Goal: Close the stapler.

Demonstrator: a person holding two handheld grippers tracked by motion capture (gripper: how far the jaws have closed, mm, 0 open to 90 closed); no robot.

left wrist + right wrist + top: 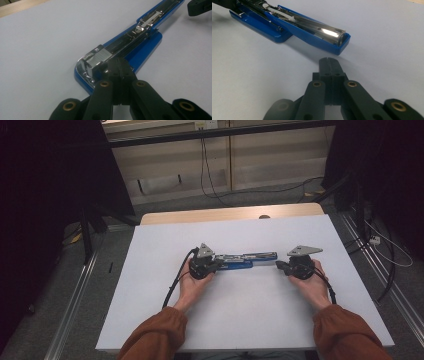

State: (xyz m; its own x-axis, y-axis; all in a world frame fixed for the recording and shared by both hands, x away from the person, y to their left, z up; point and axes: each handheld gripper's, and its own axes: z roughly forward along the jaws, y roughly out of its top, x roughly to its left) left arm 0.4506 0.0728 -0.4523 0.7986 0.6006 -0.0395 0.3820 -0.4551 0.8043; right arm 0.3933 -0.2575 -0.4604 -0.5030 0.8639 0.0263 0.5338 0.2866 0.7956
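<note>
While the blue stapler (240,259) lies folded open flat at table (150,310) centre, left gripper (119,65) presses closed jaws on its staple end; right gripper (329,62), closed and empty, waits near 3 o'clock. Reloading seemingly unfinished; closing remains.

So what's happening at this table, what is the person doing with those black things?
A person holds black two-jaw tongs in each hand over a white table. Between them lies a blue stapler swung fully open, its shiny metal staple track showing. The left tongs are shut, with their tips at one end of the stapler. The right tongs are shut too, just short of the other end.
</note>
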